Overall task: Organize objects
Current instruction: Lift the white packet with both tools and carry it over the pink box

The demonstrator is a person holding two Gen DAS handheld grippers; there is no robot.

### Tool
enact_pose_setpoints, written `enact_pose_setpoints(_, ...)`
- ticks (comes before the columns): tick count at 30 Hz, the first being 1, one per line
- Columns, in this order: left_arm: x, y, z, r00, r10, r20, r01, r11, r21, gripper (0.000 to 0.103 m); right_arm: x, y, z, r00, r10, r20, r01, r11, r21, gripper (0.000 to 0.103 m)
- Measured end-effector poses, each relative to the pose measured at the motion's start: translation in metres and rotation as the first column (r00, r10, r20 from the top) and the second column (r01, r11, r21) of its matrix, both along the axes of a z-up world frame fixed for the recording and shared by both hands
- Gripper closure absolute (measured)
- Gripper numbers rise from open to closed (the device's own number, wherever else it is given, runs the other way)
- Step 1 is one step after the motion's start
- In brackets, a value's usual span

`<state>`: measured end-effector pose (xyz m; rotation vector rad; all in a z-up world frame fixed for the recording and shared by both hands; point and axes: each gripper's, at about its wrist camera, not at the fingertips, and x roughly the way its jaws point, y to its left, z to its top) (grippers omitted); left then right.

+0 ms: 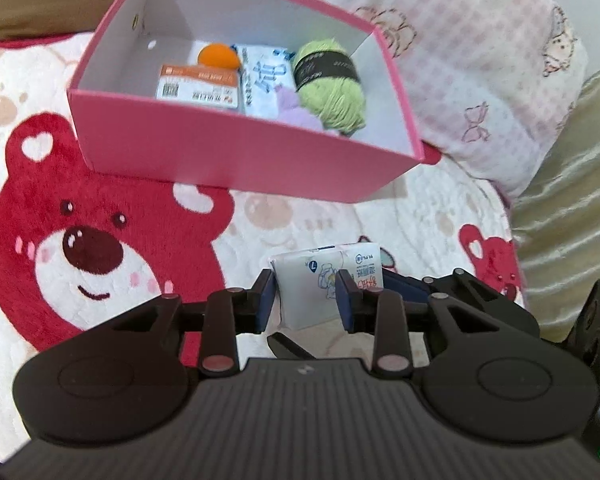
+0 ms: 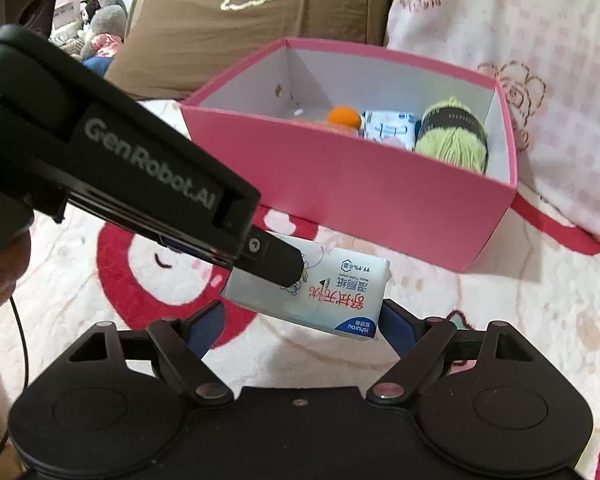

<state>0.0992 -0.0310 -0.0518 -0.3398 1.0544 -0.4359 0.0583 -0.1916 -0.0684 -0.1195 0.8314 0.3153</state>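
We hold a soft, rectangular wet-wipe pack (image 1: 324, 284) clamped between the blue pads of our left gripper (image 1: 306, 300), its glossy white film printed with red and blue characters. In the right wrist view the pack hangs just above the bear-print blanket (image 2: 80, 280), and our right gripper (image 2: 300, 328) sits spread wide and empty, one finger on either side of the pack's lower end without clearly touching it. We judge this to be the carry step: the pack is up, not yet stowed. Next, the left gripper must clear the near wall of the pink cardboard box (image 1: 220, 152), which rests toward the blanket's far edge. Inside lie a fuzzy green yarn skein (image 1: 330, 80), another wipe pack (image 1: 264, 80), an orange ball (image 1: 218, 56), and a flat orange-and-white card (image 1: 198, 86); free floor shows at the box's far left corner.
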Motion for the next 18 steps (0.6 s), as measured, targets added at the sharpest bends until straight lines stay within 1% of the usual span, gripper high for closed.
enact_pose_setpoints(5, -0.006, 0.002, 0.018, 1.0, -0.006, 0.027, 0.005, 1.0, 0.014, 0.073, -0.006, 0.001, 0.021, 0.999, 0.015, 0.037, -0.016, 1.0, 0.008, 0.018)
enact_pose_setpoints(8, -0.009, 0.002, 0.027, 0.999, -0.011, 0.045, 0.009, 0.999, 0.037, 0.073, -0.008, 0.007, 0.032, 0.998, 0.036, 0.044, -0.036, 0.999, -0.004, 0.023)
enact_pose_setpoints(9, -0.01, 0.003, 0.03, 0.999, -0.015, 0.051, 0.013, 0.999, 0.039, 0.073, -0.009, 0.008, 0.034, 0.998, 0.044, 0.04, -0.044, 0.999, -0.01, 0.026)
enact_pose_setpoints(12, -0.013, 0.005, 0.04, 0.997, -0.023, 0.067, 0.022, 0.999, 0.028, 0.072, -0.009, 0.009, 0.04, 0.998, 0.048, 0.041, -0.047, 0.999, -0.02, 0.029)
enact_pose_setpoints(14, -0.014, 0.007, 0.046, 0.997, -0.024, 0.074, 0.022, 1.0, 0.019, 0.071, -0.017, 0.005, 0.049, 0.998, 0.042, 0.052, -0.041, 0.999, -0.021, 0.033)
enact_pose_setpoints(18, -0.016, 0.012, 0.059, 0.995, -0.014, 0.1, 0.013, 1.0, 0.003, 0.071, -0.018, 0.001, 0.061, 0.997, 0.038, 0.064, -0.038, 0.999, 0.006, 0.039)
